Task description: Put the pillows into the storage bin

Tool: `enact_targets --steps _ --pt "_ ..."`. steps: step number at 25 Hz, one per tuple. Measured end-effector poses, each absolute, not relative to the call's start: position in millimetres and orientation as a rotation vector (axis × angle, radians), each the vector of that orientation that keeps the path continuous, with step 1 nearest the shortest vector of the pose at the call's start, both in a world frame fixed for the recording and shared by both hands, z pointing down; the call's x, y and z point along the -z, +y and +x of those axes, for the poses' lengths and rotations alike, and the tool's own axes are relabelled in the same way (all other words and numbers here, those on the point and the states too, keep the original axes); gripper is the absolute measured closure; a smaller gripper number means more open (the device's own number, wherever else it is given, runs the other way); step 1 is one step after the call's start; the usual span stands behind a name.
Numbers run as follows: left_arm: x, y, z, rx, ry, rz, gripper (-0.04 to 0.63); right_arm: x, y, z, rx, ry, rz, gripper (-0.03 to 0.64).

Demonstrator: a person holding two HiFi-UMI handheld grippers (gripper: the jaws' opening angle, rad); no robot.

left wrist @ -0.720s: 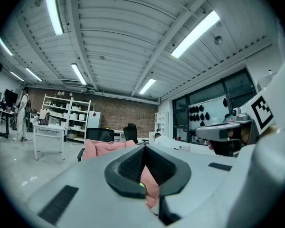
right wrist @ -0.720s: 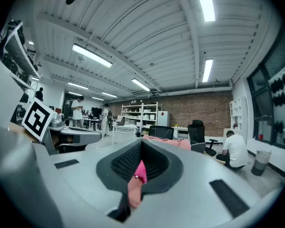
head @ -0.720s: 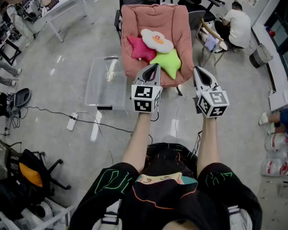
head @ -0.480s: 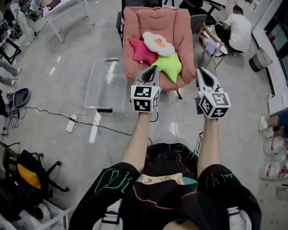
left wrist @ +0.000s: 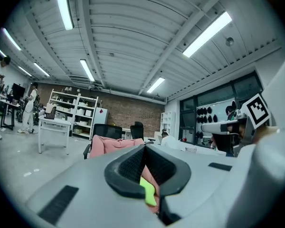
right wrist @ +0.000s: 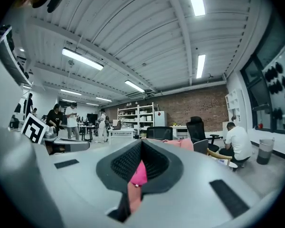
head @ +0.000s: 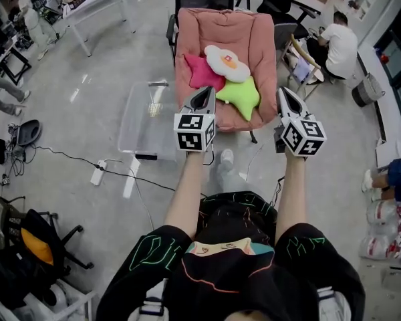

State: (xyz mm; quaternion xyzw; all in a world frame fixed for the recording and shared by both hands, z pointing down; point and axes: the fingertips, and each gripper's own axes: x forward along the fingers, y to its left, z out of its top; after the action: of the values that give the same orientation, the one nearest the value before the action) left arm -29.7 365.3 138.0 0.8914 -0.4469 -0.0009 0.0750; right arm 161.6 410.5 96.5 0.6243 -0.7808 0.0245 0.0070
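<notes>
Left gripper (head: 206,92) and right gripper (head: 285,93) are held shut, empty, and are now brought closer to the pink padded chair (head: 254,29) where the white flower pillow (head: 228,61), magenta star pillow (head: 200,74) and lime star pillow (head: 241,96) are piled; the clear plastic storage bin (head: 135,127) is not yet loaded

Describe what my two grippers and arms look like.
Both the left gripper and right gripper are pale grey, tapering shells with black ribbed pads, each carrying a white cube printed with black square markers. Forearms are unsleeved; the clothing is black with coloured line prints.
</notes>
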Motion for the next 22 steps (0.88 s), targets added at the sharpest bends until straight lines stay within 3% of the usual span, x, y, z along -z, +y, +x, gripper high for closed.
enact_targets --steps 16,22 --pt "-191.5 167.2 44.9 -0.194 -1.319 2.584 0.6 -162.8 202.6 233.9 -0.363 -2.462 1.918 0.621" --pt "-252.2 71.3 76.7 -0.329 -1.29 2.46 0.6 -229.8 107.4 272.4 -0.534 -2.373 1.908 0.621"
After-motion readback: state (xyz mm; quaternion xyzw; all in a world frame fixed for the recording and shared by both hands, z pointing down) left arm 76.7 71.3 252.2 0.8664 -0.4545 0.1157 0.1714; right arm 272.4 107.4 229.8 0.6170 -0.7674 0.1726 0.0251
